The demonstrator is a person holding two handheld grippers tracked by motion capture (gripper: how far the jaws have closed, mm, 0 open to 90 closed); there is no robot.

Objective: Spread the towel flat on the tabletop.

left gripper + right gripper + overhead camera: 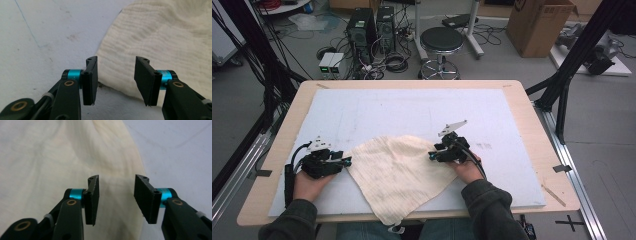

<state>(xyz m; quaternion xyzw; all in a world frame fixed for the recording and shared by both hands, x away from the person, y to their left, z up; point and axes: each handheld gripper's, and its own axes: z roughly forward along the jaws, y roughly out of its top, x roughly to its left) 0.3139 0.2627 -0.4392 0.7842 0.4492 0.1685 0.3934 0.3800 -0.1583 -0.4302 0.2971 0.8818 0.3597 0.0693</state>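
Note:
A cream woven cloth (399, 172) lies spread on the white mat, one corner hanging over the near table edge. My left gripper (346, 162) rests at the cloth's left corner, jaws open. In the left gripper view the cloth (162, 37) edge lies between the left gripper (116, 80) jaws, which stand apart. My right gripper (432, 155) is at the cloth's right edge, also open. In the right gripper view the right gripper (116, 200) hovers over the cloth (62, 165) near its right border, nothing pinched.
The white mat (412, 110) covers most of the wooden table (532, 115). Beyond the table stand a black stool (441, 42), computer towers (362, 27), cables on the floor and a cardboard box (539, 22).

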